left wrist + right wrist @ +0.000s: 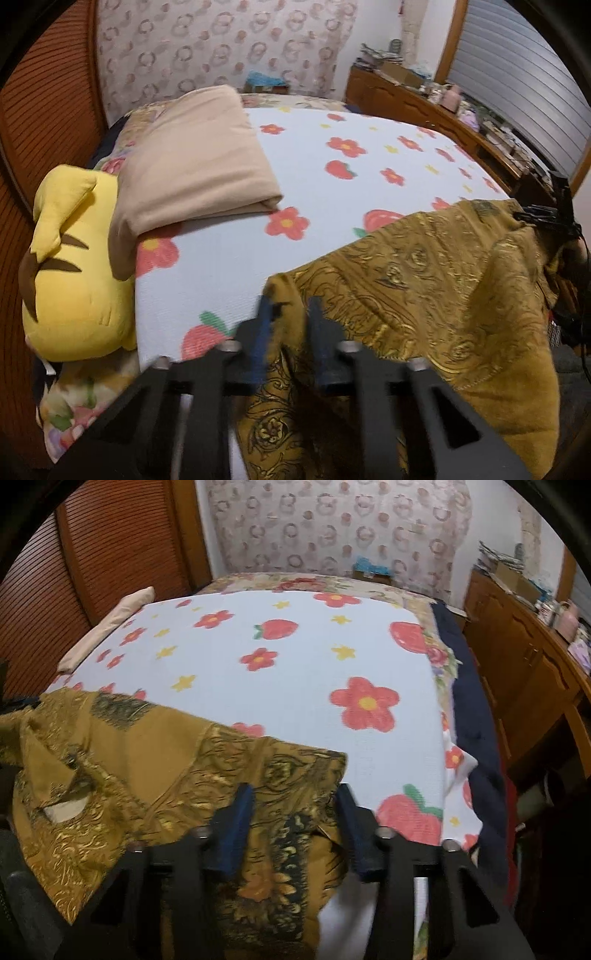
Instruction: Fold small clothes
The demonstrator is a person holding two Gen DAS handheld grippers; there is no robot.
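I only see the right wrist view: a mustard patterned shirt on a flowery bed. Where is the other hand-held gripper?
Observer: The left hand-held gripper holds the mustard shirt by its other near corner.
Operator: Anything beyond that beige thing on the left?
Observer: A yellow plush toy lies against the bed's side.
Operator: And the beige thing itself?
Observer: It is a folded beige blanket, with its near corner overlapping the toy.

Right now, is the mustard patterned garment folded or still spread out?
Spread, not folded: the mustard patterned garment lies loosely opened across the near edge of the flowered bedspread, rumpled, its lower part hanging over the side.
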